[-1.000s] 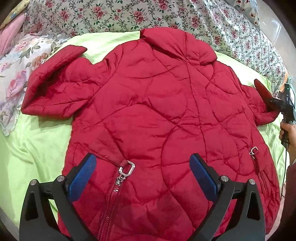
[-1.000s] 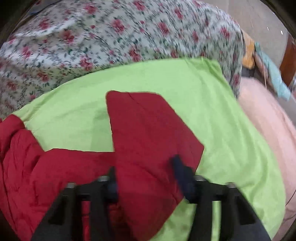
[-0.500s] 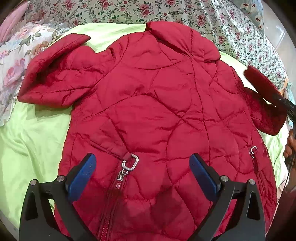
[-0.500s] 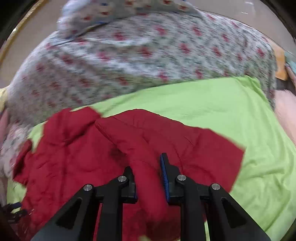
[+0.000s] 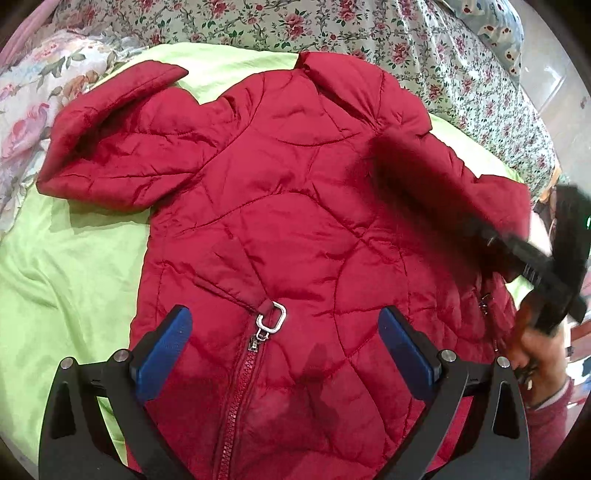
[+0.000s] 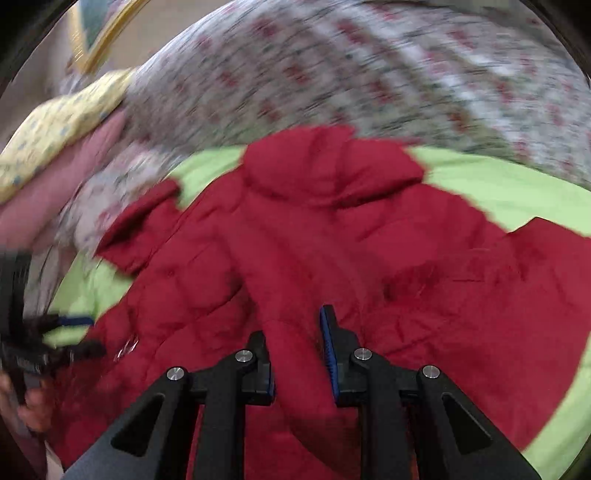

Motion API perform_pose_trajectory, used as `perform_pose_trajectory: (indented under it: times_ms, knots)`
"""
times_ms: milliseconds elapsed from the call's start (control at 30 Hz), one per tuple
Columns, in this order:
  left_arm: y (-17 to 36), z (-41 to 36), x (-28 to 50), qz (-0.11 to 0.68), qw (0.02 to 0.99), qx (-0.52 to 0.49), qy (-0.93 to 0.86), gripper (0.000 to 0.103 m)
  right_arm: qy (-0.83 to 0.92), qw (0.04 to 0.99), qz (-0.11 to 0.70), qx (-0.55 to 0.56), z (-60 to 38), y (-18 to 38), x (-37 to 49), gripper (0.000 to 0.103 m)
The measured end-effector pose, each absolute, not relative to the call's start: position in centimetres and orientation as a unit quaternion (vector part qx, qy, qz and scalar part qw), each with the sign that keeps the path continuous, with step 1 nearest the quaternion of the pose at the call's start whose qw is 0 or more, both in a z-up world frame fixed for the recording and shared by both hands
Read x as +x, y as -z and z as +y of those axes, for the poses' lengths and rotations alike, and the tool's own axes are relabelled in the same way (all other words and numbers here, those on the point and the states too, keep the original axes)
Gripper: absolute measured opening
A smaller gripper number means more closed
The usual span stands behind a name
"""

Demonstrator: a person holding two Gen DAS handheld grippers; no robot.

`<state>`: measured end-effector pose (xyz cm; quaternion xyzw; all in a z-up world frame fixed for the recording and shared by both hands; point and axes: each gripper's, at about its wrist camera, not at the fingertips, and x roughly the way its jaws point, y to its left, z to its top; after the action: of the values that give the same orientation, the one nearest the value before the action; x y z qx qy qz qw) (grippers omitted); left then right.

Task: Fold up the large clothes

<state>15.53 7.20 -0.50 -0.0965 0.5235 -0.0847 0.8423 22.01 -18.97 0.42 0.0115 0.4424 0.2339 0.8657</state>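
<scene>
A red quilted jacket (image 5: pixel 280 206) lies front up on a green sheet (image 5: pixel 70 266), zipper closed, collar at the far side. Its left sleeve (image 5: pixel 110 147) lies spread out to the left. My left gripper (image 5: pixel 291 343) is open and empty, hovering over the jacket's lower front by the zipper pull (image 5: pixel 273 319). My right gripper (image 6: pixel 295 354) is shut on the jacket's right sleeve (image 6: pixel 295 373) and holds it lifted over the jacket body (image 6: pixel 229 266). In the left wrist view the right gripper (image 5: pixel 491 236) shows blurred at the right with the sleeve.
A floral bedspread (image 5: pixel 332 33) runs along the far side of the bed. Floral pillows (image 5: pixel 26 99) lie at the left. A yellow patterned cloth (image 6: pixel 59 125) and a pink one lie beyond the jacket in the right wrist view.
My right gripper has carried the right sleeve up and inward, over the jacket body. My left gripper has drifted slightly toward the jacket's hem and stays open.
</scene>
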Motion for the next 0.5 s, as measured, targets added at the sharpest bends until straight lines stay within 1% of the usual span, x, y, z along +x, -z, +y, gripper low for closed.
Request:
perform_pose_trajectory:
  times_ms: [67, 133, 233, 400, 467, 500]
  knots:
    - [0.6, 7.5, 16.2, 0.527, 0.838, -0.107, 0.096, 0.101, -0.291, 0.847, 0.445, -0.011, -16.9, 0.3, 21.4, 0.020]
    - [0.7, 7.7, 17.0, 0.530, 0.833, -0.117, 0.107, 0.101, -0.320, 0.839, 0.435, -0.067, -14.7, 0.7, 20.1, 0.021]
    - [1.0, 7.6, 18.3, 0.531, 0.831, -0.120, 0.114, 0.101, -0.301, 0.837, 0.437, -0.131, -12.9, 1.7, 19.4, 0.022]
    - [2.1, 6.9, 21.7, 0.544, 0.817, -0.133, 0.135, 0.101, -0.299, 0.836, 0.451, -0.091, -14.2, 2.2, 20.3, 0.023]
    - [2.4, 6.6, 22.9, 0.545, 0.814, -0.136, 0.145, 0.100, -0.299, 0.836, 0.450, -0.093, -14.0, 2.3, 20.3, 0.024]
    - [2.5, 6.4, 23.5, 0.545, 0.814, -0.136, 0.149, 0.092, -0.299, 0.837, 0.449, -0.096, -13.8, 2.3, 20.4, 0.024]
